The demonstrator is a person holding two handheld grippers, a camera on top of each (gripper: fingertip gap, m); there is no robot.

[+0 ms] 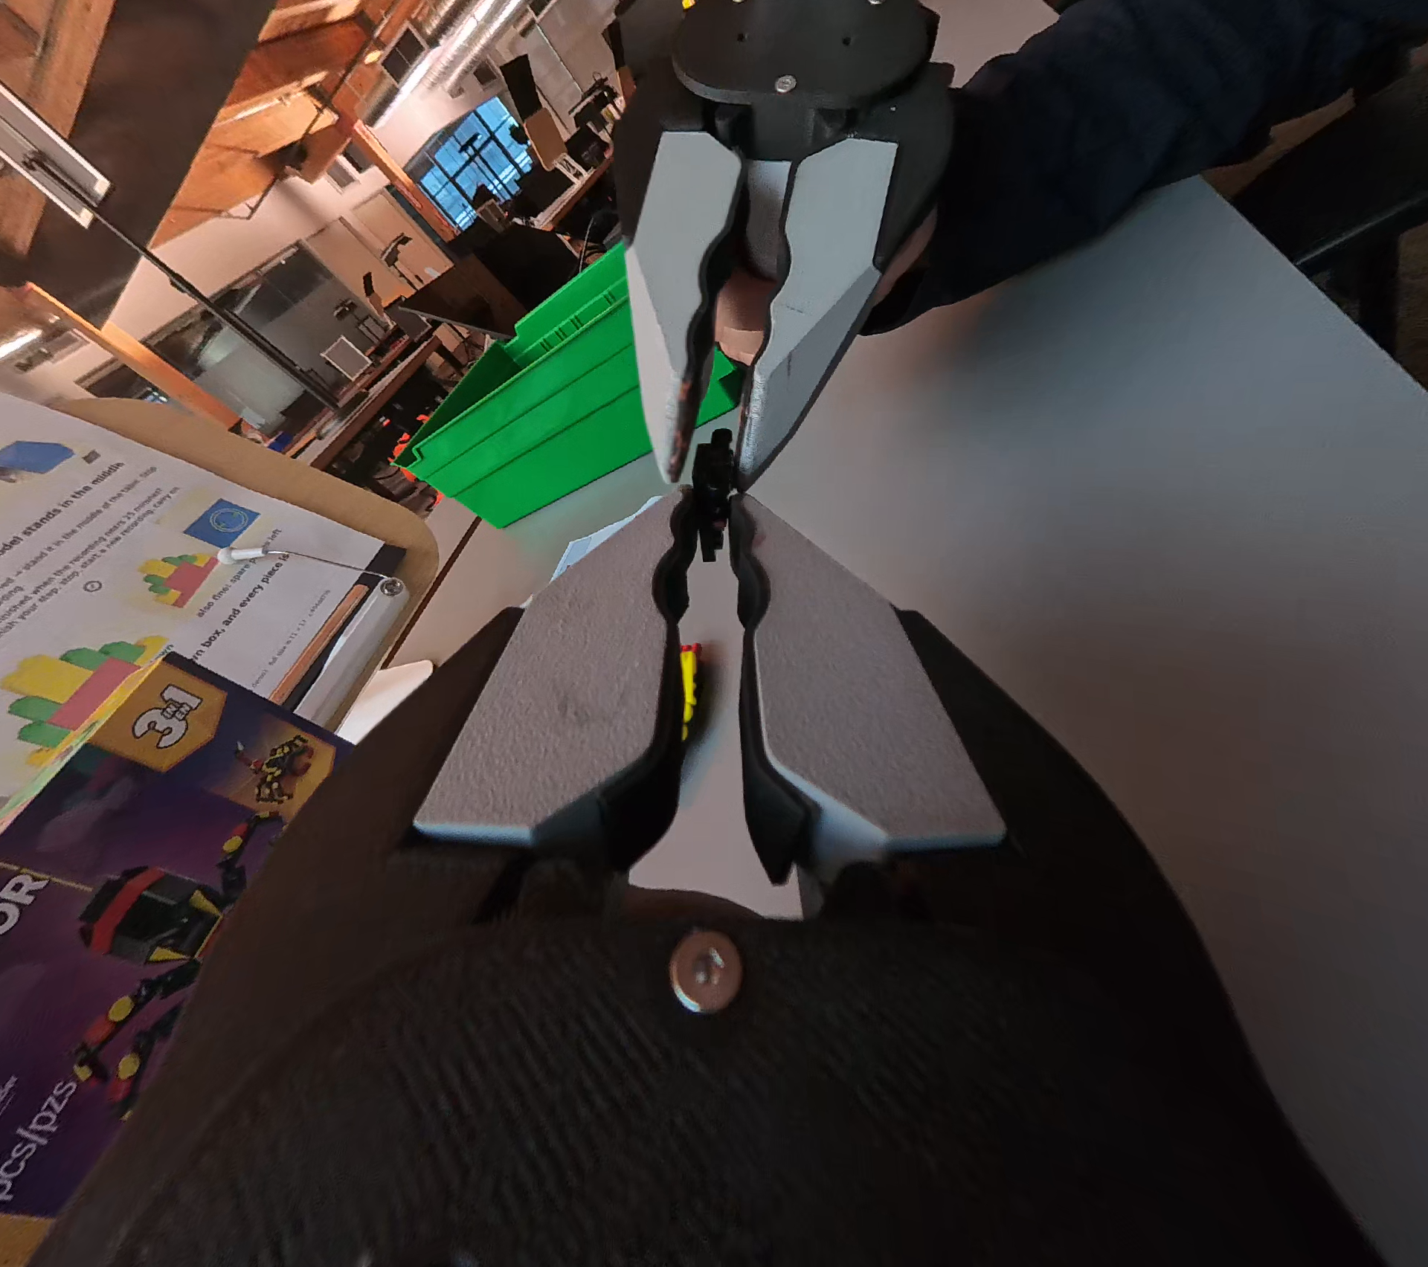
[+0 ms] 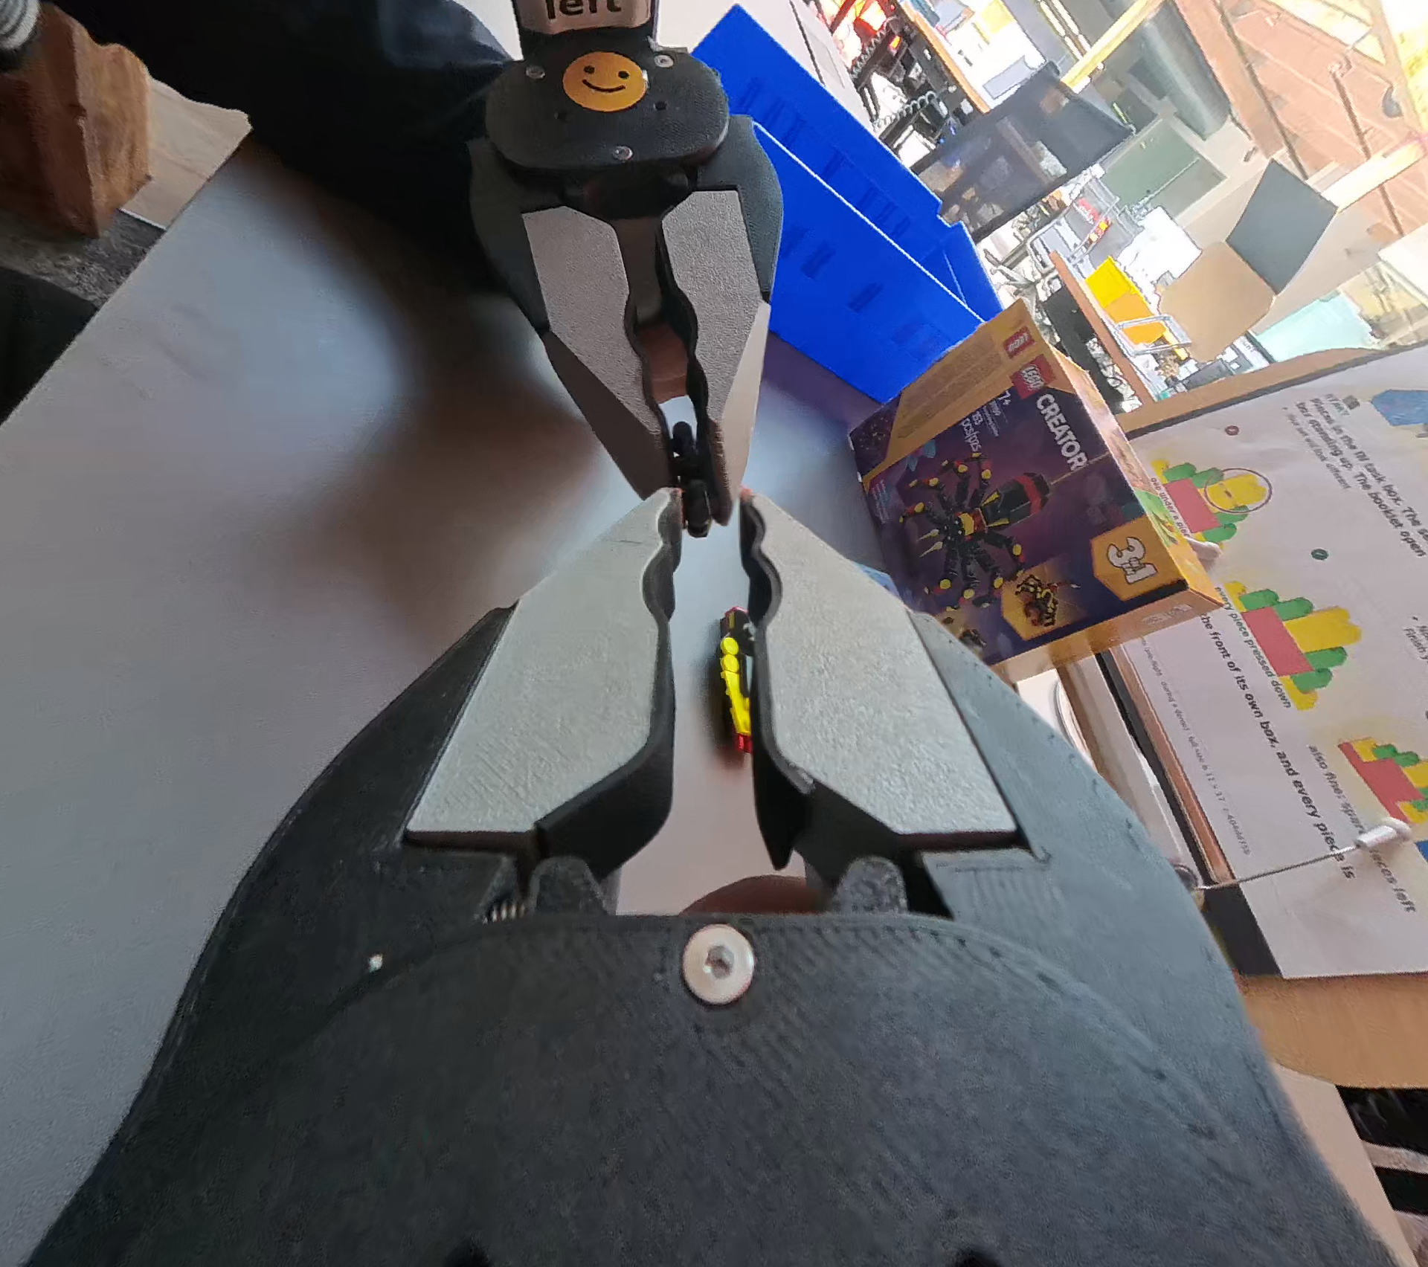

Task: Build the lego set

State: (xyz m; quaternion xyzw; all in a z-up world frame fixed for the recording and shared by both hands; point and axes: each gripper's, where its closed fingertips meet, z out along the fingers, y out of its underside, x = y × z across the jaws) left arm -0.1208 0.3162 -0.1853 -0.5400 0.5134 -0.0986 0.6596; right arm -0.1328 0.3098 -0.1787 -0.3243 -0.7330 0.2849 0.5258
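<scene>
A small black lego assembly [image 1: 712, 496] hangs in the air between the two grippers, which meet tip to tip above the grey table [image 1: 1082, 535]. My left gripper [image 1: 708, 508] is shut on it; in the right wrist view the piece [image 2: 690, 461] sits between the left gripper's [image 2: 698, 508] fingers. My right gripper [image 2: 707, 505] comes in from the opposite side [image 1: 709, 467], its jaws a little apart on either side of the piece's end. A yellow, black and red lego assembly [image 1: 690, 685] lies on the table below [image 2: 734, 677].
A green bin [image 1: 541, 411] and a blue bin [image 2: 834, 210] stand at the far table edge. The lego box [image 2: 1020, 511] leans next to a board with an instruction sheet [image 2: 1314, 650]. A person's dark sleeve [image 1: 1159, 71] reaches in behind the right gripper. My left and right fingertips are right by each other.
</scene>
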